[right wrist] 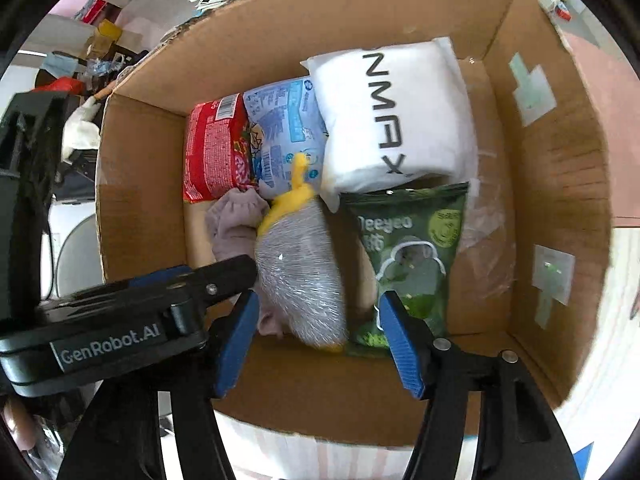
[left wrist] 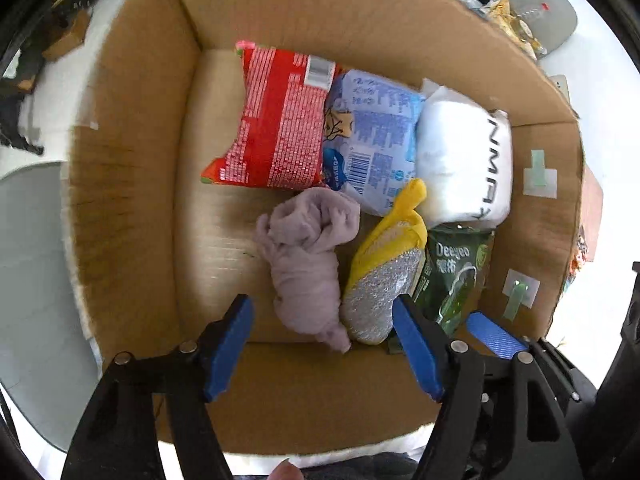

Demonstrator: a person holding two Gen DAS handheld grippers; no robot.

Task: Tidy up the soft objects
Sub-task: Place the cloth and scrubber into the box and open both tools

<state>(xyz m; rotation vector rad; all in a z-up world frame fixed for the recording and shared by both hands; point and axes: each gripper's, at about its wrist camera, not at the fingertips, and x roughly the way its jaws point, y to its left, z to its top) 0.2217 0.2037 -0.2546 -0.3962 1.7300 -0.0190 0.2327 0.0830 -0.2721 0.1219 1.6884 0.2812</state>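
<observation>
Both pairs of jaws stand apart with nothing pressed between their pads. The left gripper (left wrist: 324, 344) hangs over the near end of the cardboard box (left wrist: 132, 184), its blue pads either side of a crumpled mauve cloth (left wrist: 308, 256) and the silver end of a yellow-and-silver scrubbing mitt (left wrist: 384, 280), neither of them gripped. The right gripper (right wrist: 318, 336) sits just beside it; in its own view the mitt and the lower edge of a green Deeyeo pouch (right wrist: 408, 256) lie between its pads, apart from them.

The soft things all lie on the box floor. Beyond the cloth and mitt, a red snack packet (left wrist: 276, 120), a blue printed pack (left wrist: 376, 136) and a white pillow-like bundle with black lettering (left wrist: 464, 160) sit side by side, touching. The green pouch rests below the white bundle, against the mitt.

The box walls rise close around both grippers. Outside the box, on the counter, lies a grey cap (left wrist: 540, 12) among other clutter.
</observation>
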